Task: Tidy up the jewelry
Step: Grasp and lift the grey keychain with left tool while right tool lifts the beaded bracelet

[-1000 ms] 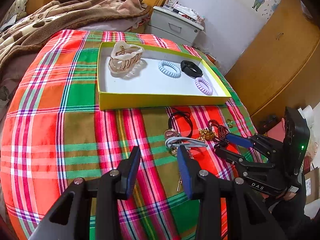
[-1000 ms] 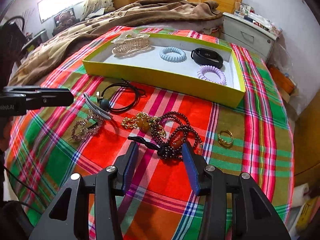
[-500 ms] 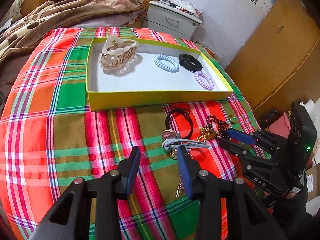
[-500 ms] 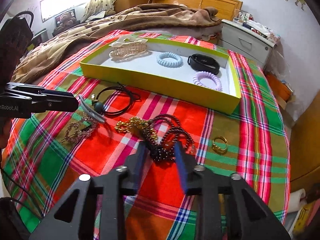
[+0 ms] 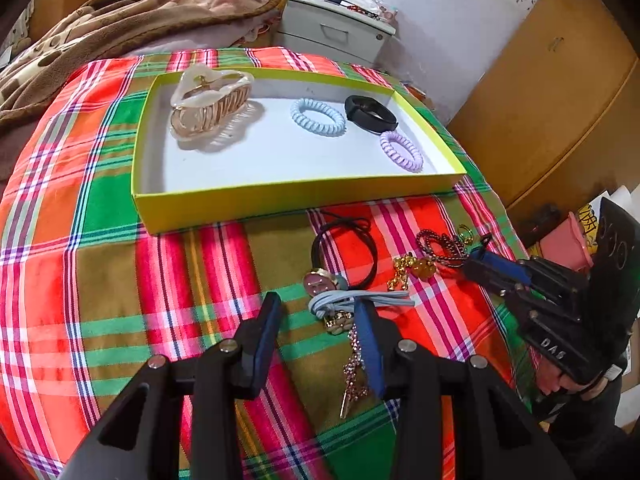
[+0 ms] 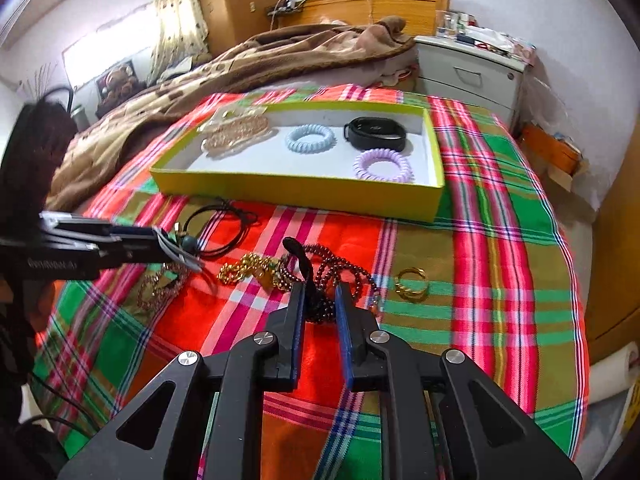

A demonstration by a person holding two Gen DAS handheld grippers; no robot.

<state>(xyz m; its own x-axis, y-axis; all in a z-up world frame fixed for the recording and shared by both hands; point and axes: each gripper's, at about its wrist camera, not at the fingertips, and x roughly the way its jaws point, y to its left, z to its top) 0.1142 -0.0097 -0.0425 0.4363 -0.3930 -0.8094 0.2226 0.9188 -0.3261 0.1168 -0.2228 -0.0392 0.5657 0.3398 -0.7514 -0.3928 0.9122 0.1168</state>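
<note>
A yellow-rimmed white tray (image 5: pixel 280 196) (image 6: pixel 304 190) on the plaid cloth holds a beige claw clip (image 5: pixel 210 106), a blue coil tie (image 5: pixel 317 117), a black band (image 5: pixel 371 114) and a purple coil tie (image 5: pixel 401 151). In front lie a black cord (image 5: pixel 346 246), a grey hair tie with charm (image 5: pixel 352 300), a gold chain (image 6: pixel 244 270), a gold ring (image 6: pixel 412 283) and a dark bead bracelet (image 6: pixel 332 276). My right gripper (image 6: pixel 320 300) is shut on the bead bracelet. My left gripper (image 5: pixel 318 312) is open, its right finger beside the grey tie.
A brown blanket (image 5: pixel 132 16) lies behind the tray. A white nightstand (image 5: pixel 336 30) stands at the back. Wooden cabinets (image 5: pixel 560 80) stand to the right. The cloth's edge drops off near the right gripper's side (image 6: pixel 576 320).
My right gripper has closed on the dark bead bracelet. My left gripper has moved forward toward the grey hair tie, still open.
</note>
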